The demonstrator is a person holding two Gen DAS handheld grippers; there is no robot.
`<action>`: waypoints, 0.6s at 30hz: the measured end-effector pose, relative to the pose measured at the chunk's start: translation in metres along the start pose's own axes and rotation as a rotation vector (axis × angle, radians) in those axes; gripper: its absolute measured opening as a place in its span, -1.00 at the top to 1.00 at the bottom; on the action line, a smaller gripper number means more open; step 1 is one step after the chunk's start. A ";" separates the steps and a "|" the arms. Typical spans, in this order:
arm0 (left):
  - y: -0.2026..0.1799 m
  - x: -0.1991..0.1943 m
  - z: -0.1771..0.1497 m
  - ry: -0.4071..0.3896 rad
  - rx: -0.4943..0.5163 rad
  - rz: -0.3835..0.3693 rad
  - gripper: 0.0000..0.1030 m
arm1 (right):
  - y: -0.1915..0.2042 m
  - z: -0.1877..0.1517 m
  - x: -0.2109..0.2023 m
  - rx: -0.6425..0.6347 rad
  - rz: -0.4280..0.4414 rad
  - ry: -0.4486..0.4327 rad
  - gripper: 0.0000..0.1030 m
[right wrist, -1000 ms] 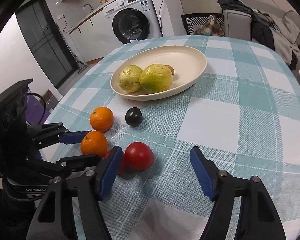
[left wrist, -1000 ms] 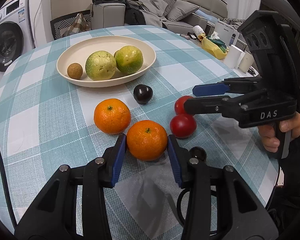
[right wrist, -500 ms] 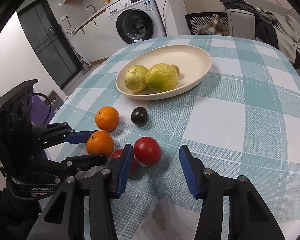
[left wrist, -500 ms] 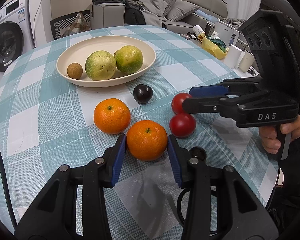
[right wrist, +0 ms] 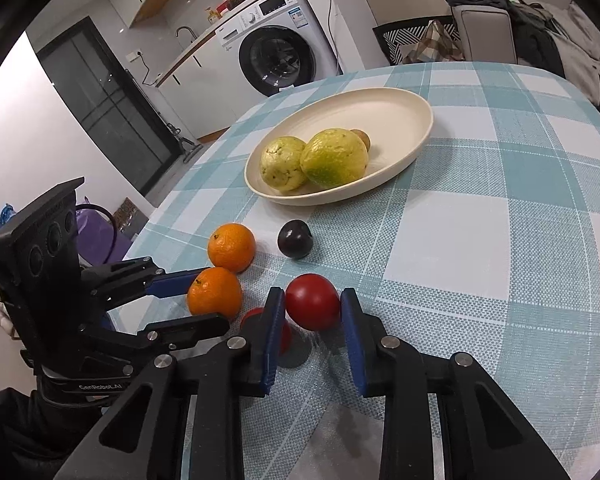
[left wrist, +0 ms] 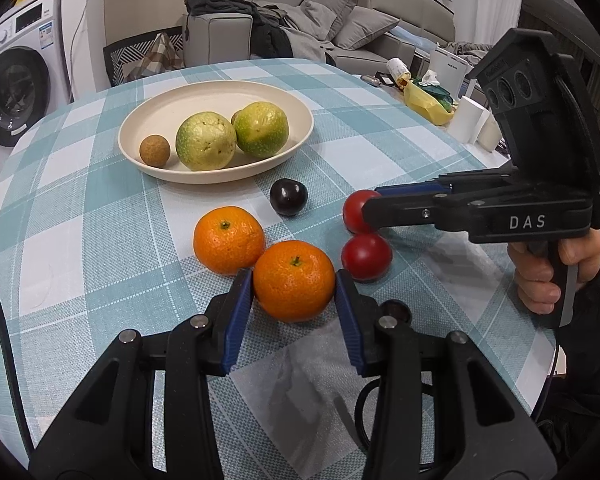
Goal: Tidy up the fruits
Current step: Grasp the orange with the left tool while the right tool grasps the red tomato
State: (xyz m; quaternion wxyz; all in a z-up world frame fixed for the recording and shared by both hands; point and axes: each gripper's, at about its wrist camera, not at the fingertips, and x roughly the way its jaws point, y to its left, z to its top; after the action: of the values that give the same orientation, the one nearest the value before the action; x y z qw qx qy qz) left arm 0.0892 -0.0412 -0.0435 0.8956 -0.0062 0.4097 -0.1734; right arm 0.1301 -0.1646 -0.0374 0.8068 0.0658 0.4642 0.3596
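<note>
1. Fruits lie on a round table under a teal-and-white checked tablecloth point(left wrist: 80, 216), some in a cream bowl point(left wrist: 300, 112) in the upper middle of both frames, the rest loose in front of it.
2. In the bowl sit two large green-yellow fruits point(left wrist: 206, 142), touching each other, and a small brown round fruit point(left wrist: 154, 151) at the left of the dish in the left wrist view.
3. Loose on the cloth, near the middle of the left wrist frame: a dark plum point(left wrist: 288, 197), a far orange point(left wrist: 229, 239), a near orange point(left wrist: 293, 280) touching it, and two red tomatoes.
4. Left gripper point(left wrist: 294, 300), at the bottom centre of its own frame, has its blue pads point(left wrist: 239, 312) pressed on either side of the near orange, which rests on the cloth.
5. Right gripper point(right wrist: 313, 322), at the bottom centre of its frame, has its pads against both sides of one red tomato point(right wrist: 313, 307).
6. Second tomato point(left wrist: 366, 257) sits just beside the held one, partly hidden behind the right gripper's left finger in the right wrist view.
7. A hand point(left wrist: 548, 276) at the right edge of the left wrist frame squeezes the right gripper's handle.
</note>
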 end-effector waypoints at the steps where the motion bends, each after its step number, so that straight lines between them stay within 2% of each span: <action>1: 0.001 -0.001 0.000 -0.003 -0.002 -0.001 0.25 | 0.000 0.000 -0.001 0.001 0.002 -0.004 0.43; 9: 0.005 -0.012 0.003 -0.058 -0.014 0.002 0.25 | 0.000 0.001 -0.009 0.010 0.024 -0.048 0.43; 11: 0.008 -0.017 0.004 -0.079 -0.023 0.007 0.26 | 0.001 0.002 -0.013 0.010 0.030 -0.066 0.52; 13: 0.011 -0.020 0.006 -0.097 -0.035 0.008 0.25 | 0.002 0.003 -0.017 0.008 0.034 -0.087 0.52; 15: 0.014 -0.022 0.006 -0.102 -0.044 0.009 0.25 | 0.002 0.004 -0.016 -0.003 -0.006 -0.079 0.52; 18: 0.016 -0.023 0.007 -0.104 -0.052 0.015 0.25 | 0.001 0.003 -0.011 0.002 -0.010 -0.061 0.51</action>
State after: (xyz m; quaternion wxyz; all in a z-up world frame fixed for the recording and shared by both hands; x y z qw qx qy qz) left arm 0.0850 -0.0195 -0.0245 0.9165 -0.0352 0.3669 -0.1554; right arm 0.1286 -0.1705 -0.0279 0.8223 0.0751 0.4400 0.3530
